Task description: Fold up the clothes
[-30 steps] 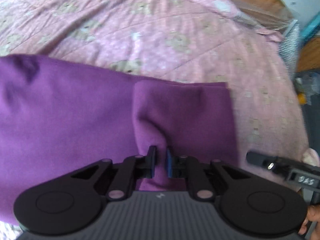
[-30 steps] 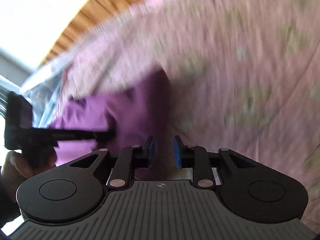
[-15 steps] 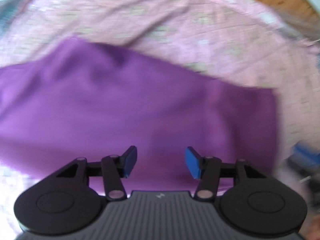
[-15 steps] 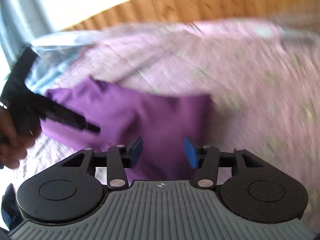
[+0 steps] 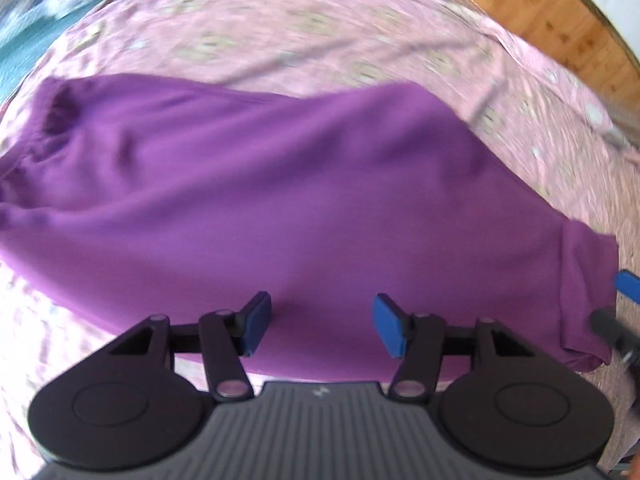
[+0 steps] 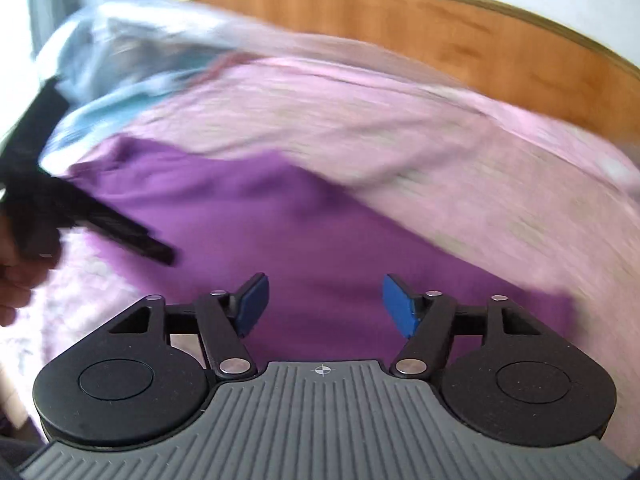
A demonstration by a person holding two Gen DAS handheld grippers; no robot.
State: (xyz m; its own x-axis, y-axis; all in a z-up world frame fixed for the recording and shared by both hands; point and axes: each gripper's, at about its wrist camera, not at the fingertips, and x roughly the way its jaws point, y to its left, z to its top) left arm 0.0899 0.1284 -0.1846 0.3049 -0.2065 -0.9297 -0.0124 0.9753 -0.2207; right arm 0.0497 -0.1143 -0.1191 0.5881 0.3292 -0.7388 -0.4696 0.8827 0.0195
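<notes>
A purple garment [image 5: 304, 200] lies folded flat on the pink patterned bedspread [image 5: 280, 28], its gathered waistband at the left. My left gripper [image 5: 320, 326] hovers open over the garment's near edge with nothing between its blue pads. In the right wrist view the same purple garment [image 6: 304, 248] spreads below my right gripper [image 6: 324, 306], which is also open and holds nothing. The other gripper's black finger [image 6: 132, 236] reaches over the garment's left part there. At the right edge of the left wrist view, a blue pad [image 5: 628, 282] shows beside the garment's corner.
A wooden headboard [image 6: 460, 36] runs behind the bed. Light blue and teal bedding [image 6: 132, 60] is bunched at the bed's far left. A hand [image 6: 16, 280] grips the other tool at the left edge. Both views are motion-blurred.
Both grippers have opened and let go of the purple cloth they pinched a second ago. They have drawn back, and the garment now lies flat on the bedspread.
</notes>
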